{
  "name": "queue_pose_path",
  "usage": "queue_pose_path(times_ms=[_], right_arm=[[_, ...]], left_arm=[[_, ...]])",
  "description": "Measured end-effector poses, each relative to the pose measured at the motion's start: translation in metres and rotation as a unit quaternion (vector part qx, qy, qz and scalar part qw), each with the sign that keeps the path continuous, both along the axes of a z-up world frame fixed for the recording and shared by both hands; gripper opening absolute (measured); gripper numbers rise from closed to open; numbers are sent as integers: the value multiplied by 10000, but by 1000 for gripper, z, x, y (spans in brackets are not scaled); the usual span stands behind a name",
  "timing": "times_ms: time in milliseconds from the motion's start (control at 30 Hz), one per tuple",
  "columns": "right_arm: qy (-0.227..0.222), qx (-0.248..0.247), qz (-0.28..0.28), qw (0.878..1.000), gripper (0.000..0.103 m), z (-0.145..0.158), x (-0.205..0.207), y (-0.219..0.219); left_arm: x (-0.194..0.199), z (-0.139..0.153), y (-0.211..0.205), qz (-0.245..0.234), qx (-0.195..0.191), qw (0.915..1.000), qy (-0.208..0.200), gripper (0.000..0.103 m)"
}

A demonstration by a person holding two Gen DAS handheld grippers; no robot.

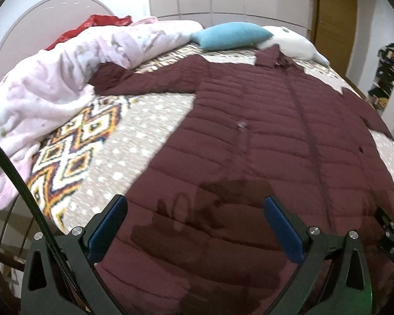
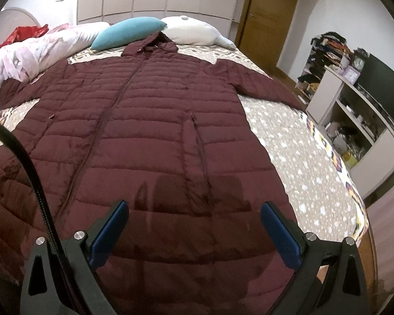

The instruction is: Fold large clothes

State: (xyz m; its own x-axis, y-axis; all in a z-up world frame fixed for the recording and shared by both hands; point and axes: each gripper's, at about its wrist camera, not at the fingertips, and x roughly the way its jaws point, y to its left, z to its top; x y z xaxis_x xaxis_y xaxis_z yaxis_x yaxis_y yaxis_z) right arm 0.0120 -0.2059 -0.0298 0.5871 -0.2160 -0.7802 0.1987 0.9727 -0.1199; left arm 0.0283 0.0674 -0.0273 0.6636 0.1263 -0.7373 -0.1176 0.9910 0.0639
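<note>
Left wrist view: the left gripper [image 1: 194, 225] sits at the lower centre of the frame, its jaws spread wide and holding nothing. The fingers [image 1: 107, 229] are black with flat blue ribbed pads. Above them, filling the centre and right of the frame, lies the quilted coat [image 1: 249, 136]: dark maroon, padded in horizontal channels, with a long front zip. It lies spread flat on the bed [image 1: 134, 136], one sleeve extended toward the upper left. The bed cover is beige with white dots and a geometric diamond border. A crumpled pink fleece blanket [image 1: 52, 84] occupies the left; a teal pillow [image 1: 231, 35] and a white pillow [image 1: 294, 43] lie at the top.

Right wrist view: the right gripper [image 2: 194, 227] is at the lower centre, jaws spread and empty, above the coat's hem area. The coat [image 2: 149, 110] fills the centre, hood at the top of the frame beside the pillows. An open white shelf unit [image 2: 359, 120] stands at the right edge.
</note>
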Motion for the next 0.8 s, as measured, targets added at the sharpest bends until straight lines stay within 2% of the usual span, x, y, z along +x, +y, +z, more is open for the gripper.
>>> queue_pose_path(times_ms=[200,467,667,800], right_arm=[[-3,-110,181,9998,102,4,18,15],[7,-293,432,9986,102,7,41,37],[-12,-290,707,9971,102,5,63,55],[-151,-212,925,9954,102,-3,81,66]], left_arm=[[14,15,39,385,101,9990,-183,103],[34,29,93,730,190,9969,-227,103],[77,45,150,1073,336,9931,-334,103],[130,49,204,1361,238,9899,-318,103]])
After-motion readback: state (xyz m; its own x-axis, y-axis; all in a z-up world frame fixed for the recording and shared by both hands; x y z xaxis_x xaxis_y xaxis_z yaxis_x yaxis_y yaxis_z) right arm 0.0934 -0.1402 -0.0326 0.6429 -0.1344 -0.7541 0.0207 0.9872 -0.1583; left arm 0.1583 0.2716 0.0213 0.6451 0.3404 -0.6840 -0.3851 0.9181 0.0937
